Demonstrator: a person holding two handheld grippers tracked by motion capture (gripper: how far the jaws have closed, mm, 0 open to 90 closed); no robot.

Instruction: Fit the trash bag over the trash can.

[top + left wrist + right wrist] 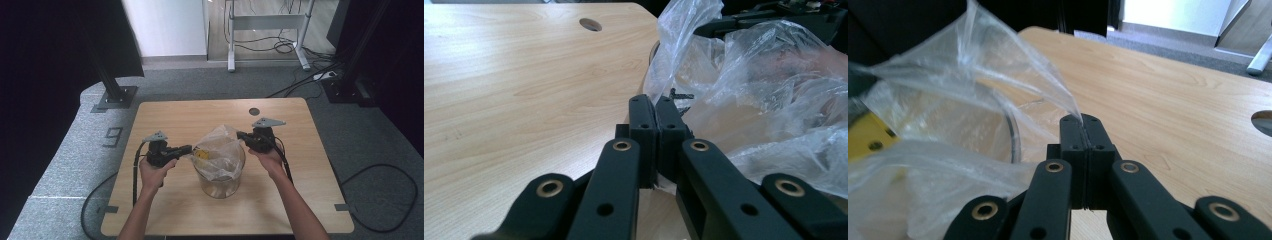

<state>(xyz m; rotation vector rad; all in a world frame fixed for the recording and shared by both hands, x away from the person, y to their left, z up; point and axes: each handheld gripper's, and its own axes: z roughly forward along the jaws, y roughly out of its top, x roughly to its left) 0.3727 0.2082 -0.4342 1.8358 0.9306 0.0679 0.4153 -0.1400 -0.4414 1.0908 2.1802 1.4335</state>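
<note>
left gripper (656, 107) clamped on plastic bag (218, 150) edge, right gripper (1082, 122) clamped on opposite edge, bag lining clear bin (220, 182)

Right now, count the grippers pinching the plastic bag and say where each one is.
2. The left gripper is shut on the plastic bag at its left edge; the right gripper is shut on its right edge, above the clear container.

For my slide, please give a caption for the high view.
Both tongs pinch a clear plastic bag over a transparent bin.
</note>
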